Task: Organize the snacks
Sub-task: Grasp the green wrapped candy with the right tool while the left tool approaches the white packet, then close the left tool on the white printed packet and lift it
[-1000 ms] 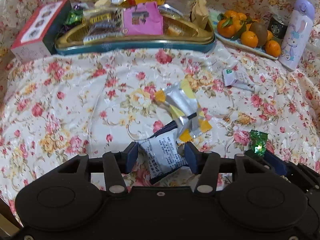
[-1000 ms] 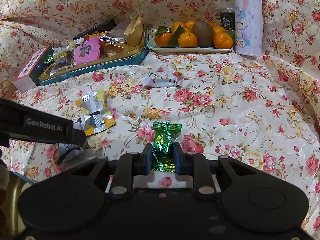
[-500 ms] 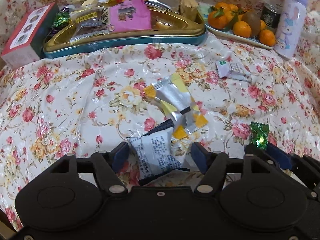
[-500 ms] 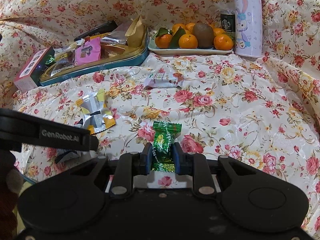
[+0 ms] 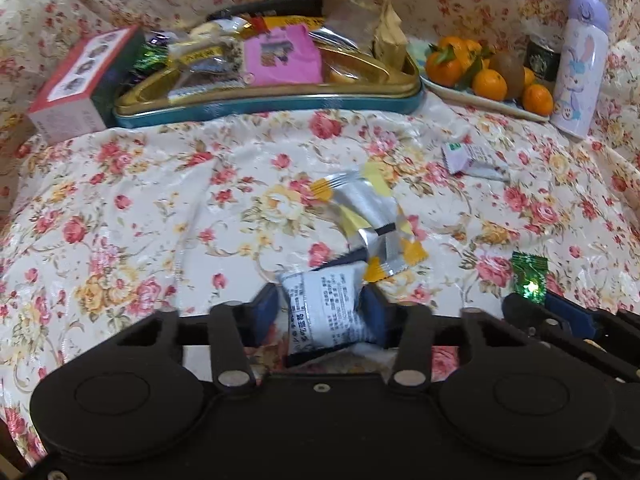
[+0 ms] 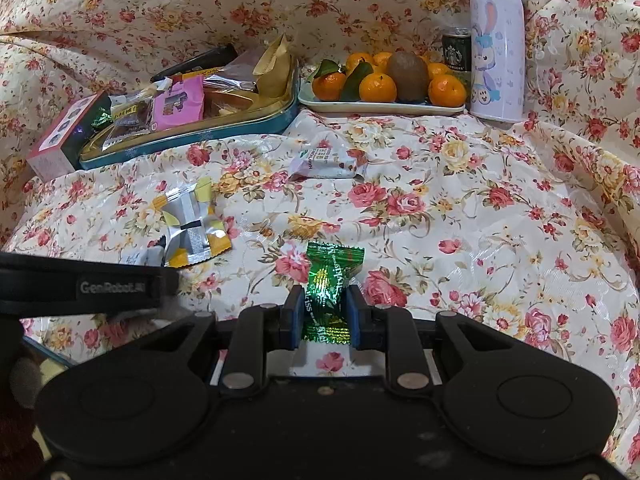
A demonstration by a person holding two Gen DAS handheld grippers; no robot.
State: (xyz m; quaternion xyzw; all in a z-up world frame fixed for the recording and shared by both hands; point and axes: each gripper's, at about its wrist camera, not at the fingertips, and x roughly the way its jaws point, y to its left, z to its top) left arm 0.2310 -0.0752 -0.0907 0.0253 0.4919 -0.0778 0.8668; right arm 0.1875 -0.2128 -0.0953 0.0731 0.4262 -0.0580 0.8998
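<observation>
My left gripper (image 5: 320, 314) has its jaws closed around a white snack packet (image 5: 326, 310) with black print, low over the floral cloth. My right gripper (image 6: 320, 314) is shut on a green foil candy (image 6: 330, 290), which also shows in the left wrist view (image 5: 530, 276). A silver-and-yellow packet (image 5: 370, 218) lies just beyond the white one. A small white packet (image 6: 326, 162) lies further back. The gold and teal snack tray (image 5: 280, 98) at the back holds several snacks, among them a pink packet (image 5: 282, 56).
A red and white box (image 5: 76, 86) stands left of the tray. A plate of oranges (image 6: 384, 84) with a kiwi, a dark can (image 6: 456, 54) and a lilac bottle (image 6: 496, 44) stand at the back right. Floral cloth rises behind and to the right.
My left gripper's jaws opened wider half a second ago and have now closed in on the white packet. The right gripper holds the green candy still.
</observation>
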